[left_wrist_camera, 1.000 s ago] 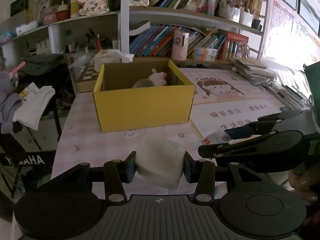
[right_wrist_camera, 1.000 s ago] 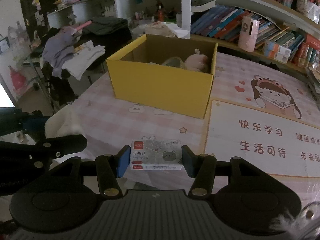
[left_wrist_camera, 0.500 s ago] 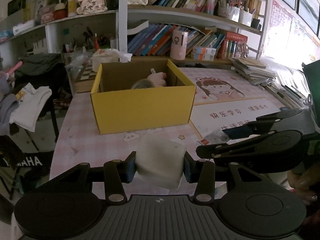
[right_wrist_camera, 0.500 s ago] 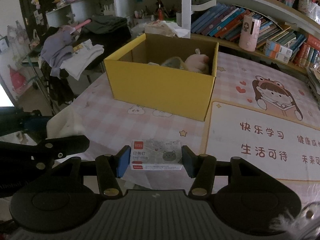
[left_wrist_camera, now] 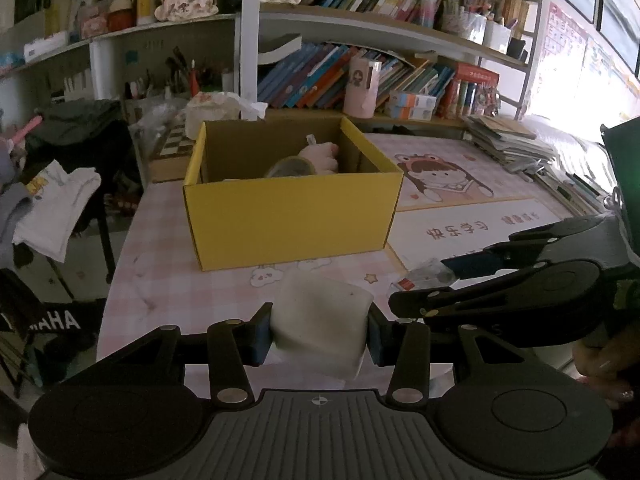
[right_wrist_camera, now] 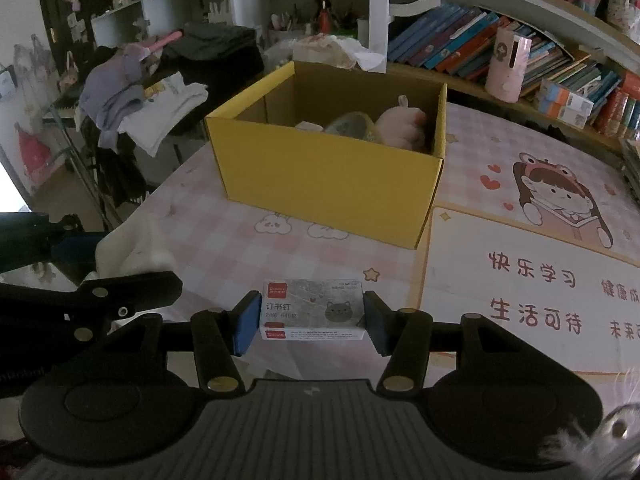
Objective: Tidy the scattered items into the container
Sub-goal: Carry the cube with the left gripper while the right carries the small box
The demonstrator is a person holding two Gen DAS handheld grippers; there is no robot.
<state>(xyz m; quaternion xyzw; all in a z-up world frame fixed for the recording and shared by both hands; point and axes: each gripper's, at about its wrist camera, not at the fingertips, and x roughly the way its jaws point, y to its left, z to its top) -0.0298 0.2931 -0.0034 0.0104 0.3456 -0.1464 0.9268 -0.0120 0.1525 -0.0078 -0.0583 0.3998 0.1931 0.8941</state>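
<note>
- Left tool (left_wrist_camera: 320,330): clamped on a white soft block (left_wrist_camera: 322,320), one pad on each side face. It looks like sponge or foam, and its lower corner sags past the pads. Judged light and compressible, so the grip is forgiving, though it could deform and shift.
- Right tool (right_wrist_camera: 308,318): clamped on a small staple box (right_wrist_camera: 312,314), pads on the two short ends, printed top face up. Judged stiff card, dense for its size, with smooth faces. The end-to-end hold is the sensible one, since squeezing the broad faces could crush the card.
- Both items are held above the bench (right_wrist_camera: 224,240), neither resting on it as far as I can tell.
- Yellow carton (right_wrist_camera: 328,184) sits at 12 o'clock from both tools, open-topped. A pink plush (right_wrist_camera: 402,126) and a tape roll (left_wrist_camera: 290,168) are already inside.
- Judgement: both drops tolerate a short fall, and free space inside lies toward the carton's 9 o'clock side.
</note>
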